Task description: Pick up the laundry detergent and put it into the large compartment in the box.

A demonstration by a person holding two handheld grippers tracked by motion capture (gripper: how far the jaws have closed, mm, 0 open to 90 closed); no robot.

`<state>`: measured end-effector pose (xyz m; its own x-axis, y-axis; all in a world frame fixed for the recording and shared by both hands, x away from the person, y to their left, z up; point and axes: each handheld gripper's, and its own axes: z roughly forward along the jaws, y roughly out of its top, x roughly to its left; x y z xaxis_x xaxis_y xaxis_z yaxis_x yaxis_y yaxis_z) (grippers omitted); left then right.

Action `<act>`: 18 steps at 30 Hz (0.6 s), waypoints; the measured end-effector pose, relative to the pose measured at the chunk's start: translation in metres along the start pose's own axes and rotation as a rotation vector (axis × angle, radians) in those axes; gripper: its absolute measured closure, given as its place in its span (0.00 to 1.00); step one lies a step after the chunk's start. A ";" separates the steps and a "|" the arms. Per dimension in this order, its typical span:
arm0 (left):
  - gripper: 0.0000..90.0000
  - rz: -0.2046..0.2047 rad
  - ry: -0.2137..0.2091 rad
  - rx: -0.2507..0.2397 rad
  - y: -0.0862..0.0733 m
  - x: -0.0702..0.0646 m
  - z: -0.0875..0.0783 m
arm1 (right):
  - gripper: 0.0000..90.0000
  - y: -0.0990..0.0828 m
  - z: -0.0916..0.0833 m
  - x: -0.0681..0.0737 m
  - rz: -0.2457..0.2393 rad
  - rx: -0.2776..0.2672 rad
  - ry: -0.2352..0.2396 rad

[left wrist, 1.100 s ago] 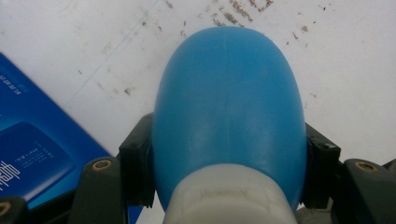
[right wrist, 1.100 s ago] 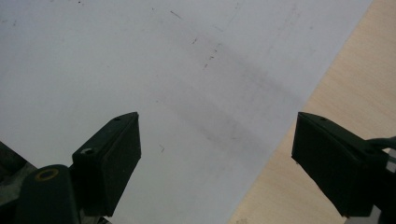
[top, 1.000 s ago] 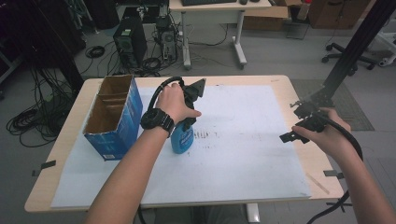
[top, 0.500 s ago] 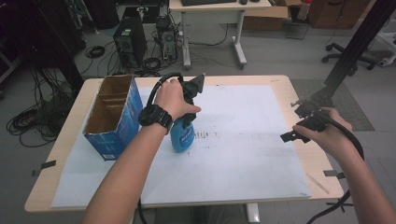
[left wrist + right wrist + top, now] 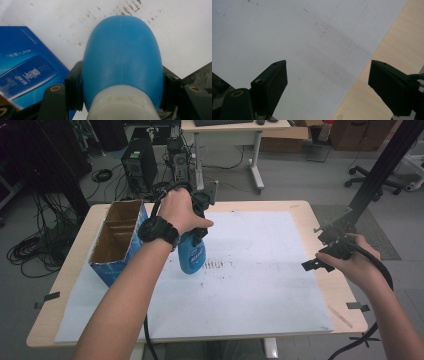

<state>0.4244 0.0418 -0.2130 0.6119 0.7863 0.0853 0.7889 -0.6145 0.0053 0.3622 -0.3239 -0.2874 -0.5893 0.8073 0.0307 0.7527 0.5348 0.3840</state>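
A blue plastic bottle with a white cap hangs above the white sheet, near the cardboard box. My left gripper is shut on it just below the cap, pointing down from above. In the left gripper view the bottle bulges between the two black jaws, which press its sides. My right gripper hovers over the table's right edge, its jaws wide apart with nothing between them. Below it lie the white sheet and bare wood.
An open cardboard box with blue sides stands at the table's left, divided inside. The white sheet covers most of the wooden table. Black tape pieces mark the edges. A desk, computers and cables stand beyond.
My left gripper has lifted the blue bottle and carried it slightly up and away from me over the sheet. The right gripper has hardly moved.
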 end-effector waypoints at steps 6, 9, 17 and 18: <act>0.42 -0.013 0.000 -0.020 -0.003 0.005 -0.020 | 0.18 0.001 -0.003 0.001 -0.004 0.000 -0.002; 0.42 -0.021 0.000 -0.025 -0.005 0.007 -0.029 | 0.18 0.003 -0.005 0.002 -0.006 -0.002 -0.001; 0.42 -0.047 0.011 -0.034 -0.007 0.013 -0.053 | 0.18 0.003 -0.007 0.001 -0.005 -0.009 0.000; 0.42 -0.051 0.011 -0.033 -0.007 0.013 -0.056 | 0.18 0.003 -0.008 0.001 -0.004 -0.009 0.001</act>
<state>0.4236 0.0533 -0.1559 0.5706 0.8157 0.0950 0.8164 -0.5760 0.0425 0.3621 -0.3237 -0.2790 -0.5926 0.8050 0.0300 0.7477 0.5358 0.3924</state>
